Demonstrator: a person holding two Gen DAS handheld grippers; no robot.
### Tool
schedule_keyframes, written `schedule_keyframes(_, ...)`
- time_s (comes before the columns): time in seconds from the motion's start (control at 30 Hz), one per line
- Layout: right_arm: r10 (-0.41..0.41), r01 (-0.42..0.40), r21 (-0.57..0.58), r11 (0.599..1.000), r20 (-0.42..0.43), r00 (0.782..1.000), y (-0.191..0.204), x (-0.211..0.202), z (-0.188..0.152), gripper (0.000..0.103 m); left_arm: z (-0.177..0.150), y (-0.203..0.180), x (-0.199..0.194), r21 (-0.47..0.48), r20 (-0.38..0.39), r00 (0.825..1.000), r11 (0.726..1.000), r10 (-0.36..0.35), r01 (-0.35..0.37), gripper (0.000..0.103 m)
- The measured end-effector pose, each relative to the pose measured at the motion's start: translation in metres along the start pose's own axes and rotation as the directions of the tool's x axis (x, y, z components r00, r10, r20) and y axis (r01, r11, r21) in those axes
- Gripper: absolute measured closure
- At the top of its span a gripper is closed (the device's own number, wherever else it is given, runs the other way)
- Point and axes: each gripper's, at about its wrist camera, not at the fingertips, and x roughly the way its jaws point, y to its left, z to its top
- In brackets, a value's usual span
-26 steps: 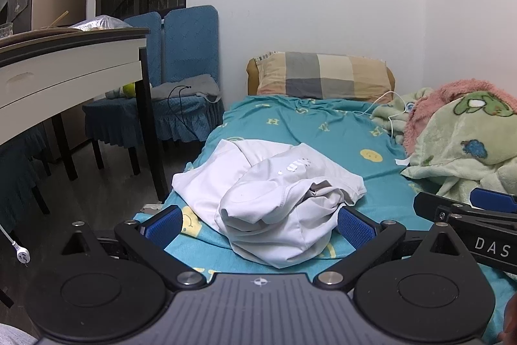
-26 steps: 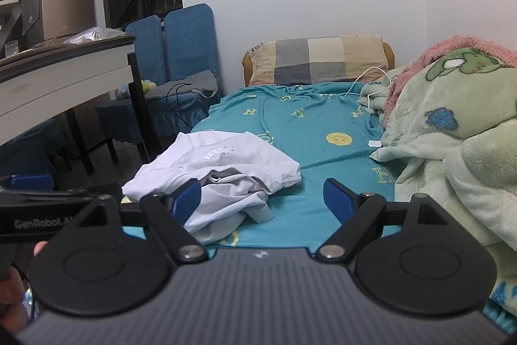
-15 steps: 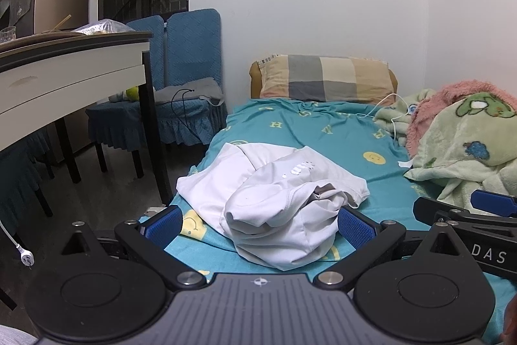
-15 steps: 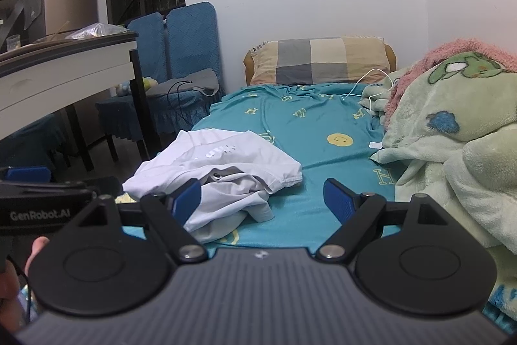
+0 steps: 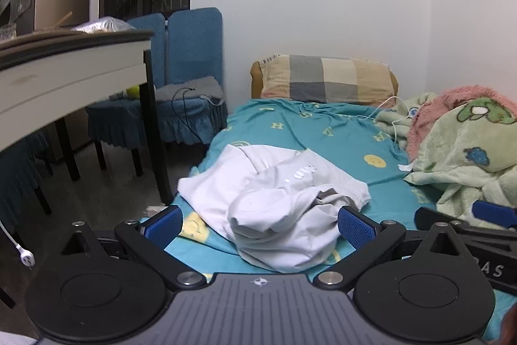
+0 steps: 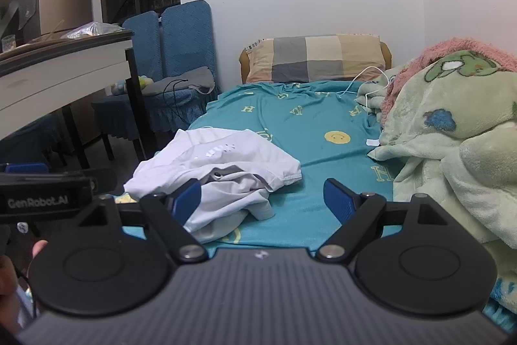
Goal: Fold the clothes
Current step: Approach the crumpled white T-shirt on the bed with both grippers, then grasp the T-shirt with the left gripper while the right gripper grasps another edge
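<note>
A crumpled white garment (image 5: 274, 199) with a grey inner collar lies on the near left part of the teal bed sheet (image 5: 323, 134). It also shows in the right wrist view (image 6: 219, 173). My left gripper (image 5: 260, 223) is open and empty, held just before the garment's near edge. My right gripper (image 6: 263, 199) is open and empty, to the right of the garment over the sheet (image 6: 307, 118). Each gripper shows at the edge of the other's view.
A checked pillow (image 5: 326, 81) lies at the bed's head. A green and pink blanket (image 6: 452, 118) is heaped along the right side. A white charging cable (image 6: 365, 80) lies near the pillow. A desk (image 5: 64, 67) and blue chairs (image 5: 181, 86) stand to the left.
Both grippers have drawn slightly back and tilted up; the garment sits a little lower in both views. Both stay open and empty.
</note>
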Motion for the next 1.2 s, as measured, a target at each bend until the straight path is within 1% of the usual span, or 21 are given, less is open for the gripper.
schedule_keyframes(0.17, -0.022, 0.022, 0.000, 1.000, -0.007, 1.000, 0.006, -0.002, 0.002, 0.019, 0.001, 0.013, -0.002, -0.018, 0.000, 1.000, 1.000, 0.010, -0.010, 0.000)
schedule_keyframes(0.27, -0.038, 0.039, 0.021, 0.999, -0.016, 0.999, 0.007, -0.004, 0.005, 0.019, 0.003, 0.019, -0.003, -0.030, -0.002, 1.000, 0.999, 0.015, -0.015, 0.000)
schedule_keyframes(0.4, -0.060, 0.061, 0.052, 0.997, -0.018, 0.998, 0.009, -0.008, 0.012, 0.019, 0.002, 0.029, -0.006, -0.056, -0.004, 1.000, 0.998, -0.005, 0.005, 0.000)
schedule_keyframes(0.6, -0.055, 0.055, 0.046, 0.997, 0.006, 0.998, 0.012, -0.009, 0.018, 0.019, 0.002, 0.040, -0.004, -0.097, 0.003, 1.000, 0.995, -0.026, 0.026, 0.000)
schedule_keyframes(0.73, -0.044, 0.043, 0.033, 0.999, 0.021, 0.999, 0.010, -0.007, 0.014, 0.019, -0.001, 0.035, 0.004, -0.066, 0.012, 1.000, 0.998, -0.005, 0.006, 0.000)
schedule_keyframes(0.83, -0.027, 0.024, 0.047, 0.999, 0.050, 0.998, 0.003, -0.010, 0.014, 0.019, -0.006, 0.030, 0.016, -0.049, -0.021, 1.000, 0.999, -0.017, 0.016, 0.001)
schedule_keyframes(0.93, -0.020, 0.015, 0.083, 0.996, 0.060, 0.998, -0.010, -0.010, 0.012, 0.019, -0.009, 0.021, 0.028, -0.013, -0.033, 0.999, 1.000, -0.025, 0.025, 0.001)
schedule_keyframes(1.03, -0.008, -0.001, 0.152, 0.988, 0.058, 0.998, -0.026, -0.008, 0.009, 0.019, -0.010, 0.002, 0.050, 0.073, -0.058, 0.998, 0.997, -0.024, 0.029, 0.005)
schedule_keyframes(1.1, -0.018, 0.006, 0.177, 0.984, 0.064, 0.998, -0.033, -0.006, 0.008, 0.019, -0.013, -0.016, 0.069, 0.162, -0.080, 0.997, 0.986, -0.014, 0.027, 0.009)
schedule_keyframes(1.2, -0.037, 0.022, 0.196, 0.980, 0.072, 0.997, -0.041, -0.003, 0.007, 0.019, -0.018, -0.039, 0.097, 0.280, -0.094, 0.995, 0.960, 0.026, 0.001, 0.014)
